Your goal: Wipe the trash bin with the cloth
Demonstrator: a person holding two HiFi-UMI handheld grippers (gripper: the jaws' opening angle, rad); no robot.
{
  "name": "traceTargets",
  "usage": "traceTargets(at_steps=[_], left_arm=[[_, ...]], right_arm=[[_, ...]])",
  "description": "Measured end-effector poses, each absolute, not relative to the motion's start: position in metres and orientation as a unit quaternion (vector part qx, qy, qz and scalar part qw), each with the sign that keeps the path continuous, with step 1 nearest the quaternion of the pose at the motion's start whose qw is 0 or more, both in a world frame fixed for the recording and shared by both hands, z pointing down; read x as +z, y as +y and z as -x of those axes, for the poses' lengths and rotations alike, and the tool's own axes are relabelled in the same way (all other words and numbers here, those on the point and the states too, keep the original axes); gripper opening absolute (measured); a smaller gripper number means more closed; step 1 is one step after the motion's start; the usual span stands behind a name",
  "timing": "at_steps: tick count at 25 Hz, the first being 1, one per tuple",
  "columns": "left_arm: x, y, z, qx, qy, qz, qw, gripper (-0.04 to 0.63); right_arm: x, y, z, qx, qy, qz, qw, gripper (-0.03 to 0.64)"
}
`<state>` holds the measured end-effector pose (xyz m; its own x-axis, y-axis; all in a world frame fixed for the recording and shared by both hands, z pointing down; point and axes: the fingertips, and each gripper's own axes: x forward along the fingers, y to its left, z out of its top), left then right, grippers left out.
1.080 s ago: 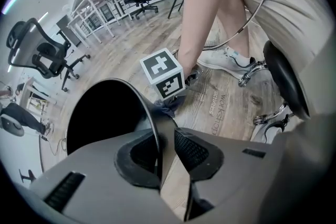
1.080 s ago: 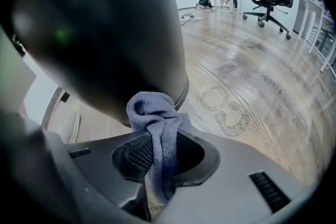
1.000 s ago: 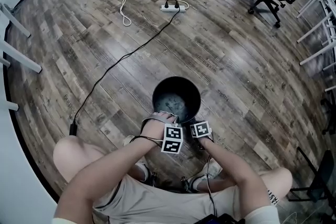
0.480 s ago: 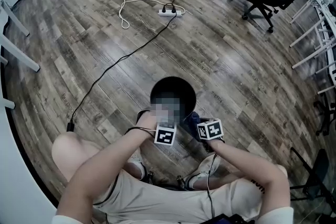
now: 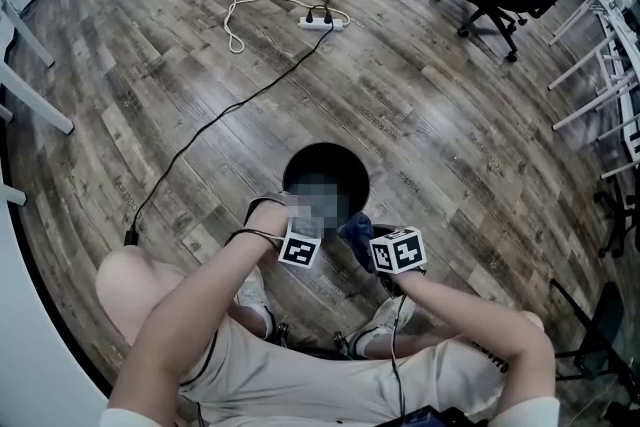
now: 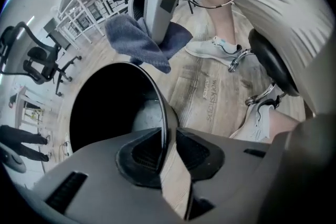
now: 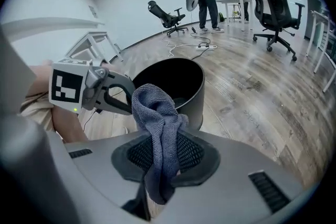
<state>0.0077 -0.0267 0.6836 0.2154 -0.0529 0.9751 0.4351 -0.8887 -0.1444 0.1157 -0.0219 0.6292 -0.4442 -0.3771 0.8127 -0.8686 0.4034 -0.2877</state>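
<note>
The bin point(image 5: 326, 148) stands on the wood floor point(image 5: 450, 115) just beyond our feet. Our left gripper point(image 6: 167, 152) points down over the bin's near left rim. Its jaws have just been closing, and the thin wall stands between the pads. One pad is against the wall, and a sliver of gap shows at the other. Our right gripper point(image 7: 163, 152) pinches the grey cloth point(image 7: 155, 113), which bunches above its jaws. We hold the cloth by the near right rim and cannot tell whether it touches.
</note>
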Motion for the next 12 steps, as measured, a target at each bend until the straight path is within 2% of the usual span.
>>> traceTargets(at_steps=[1, 12], left_arm=[[0.684, -0.028, -0.009, -0.614, -0.125, 0.753, 0.204, 0.068], [0.682, -0.017, -0.023, -0.600, -0.143, 0.760, 0.203, 0.035]], right_arm=[[0.635, -0.022, -0.112, 0.360, -0.768, -0.404, 0.343, 0.075], [0.697, -0.043, -0.117, 0.332, -0.752, -0.425, 0.379, 0.075]])
